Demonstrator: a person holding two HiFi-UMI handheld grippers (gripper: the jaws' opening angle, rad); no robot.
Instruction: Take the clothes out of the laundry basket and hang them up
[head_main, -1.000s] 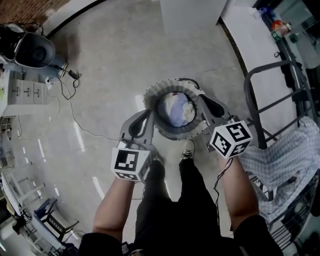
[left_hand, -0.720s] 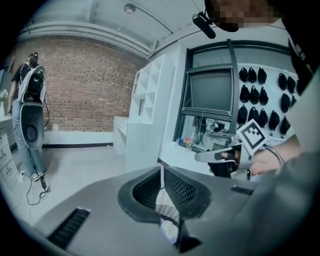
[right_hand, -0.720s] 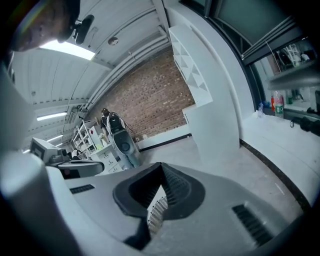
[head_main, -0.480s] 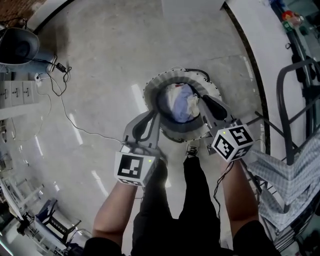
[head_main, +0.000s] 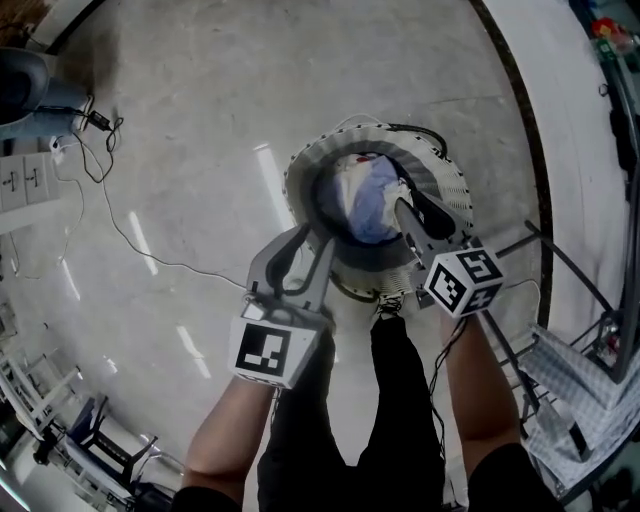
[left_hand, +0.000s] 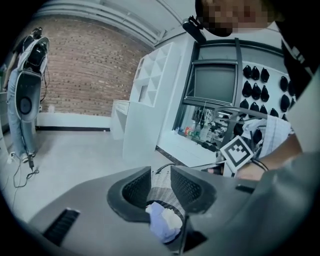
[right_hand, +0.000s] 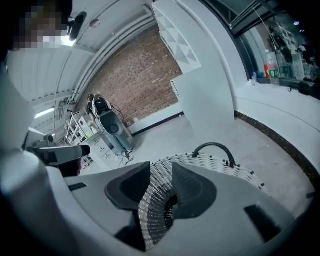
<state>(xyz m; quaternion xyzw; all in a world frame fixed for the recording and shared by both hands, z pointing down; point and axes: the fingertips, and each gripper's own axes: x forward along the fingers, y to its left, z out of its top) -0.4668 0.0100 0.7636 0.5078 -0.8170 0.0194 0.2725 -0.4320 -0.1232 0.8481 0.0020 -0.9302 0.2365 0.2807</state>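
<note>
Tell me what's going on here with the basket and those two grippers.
A person stands over a round laundry basket, one gripper in each hand. The left gripper and right gripper both point at it; their jaws have just been opening and stand apart, pressing on nothing. The clothes lie bundled inside the basket, none picked up yet. A checked cloth hangs on the rack at the person's right.

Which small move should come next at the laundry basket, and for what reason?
Probably lower the left gripper into the laundry basket, onto the bluish clothes. Its jaws have just been opening and stand apart with nothing gripped. Its own view shows the clothes just beyond their gap, lying in the basket.
</note>
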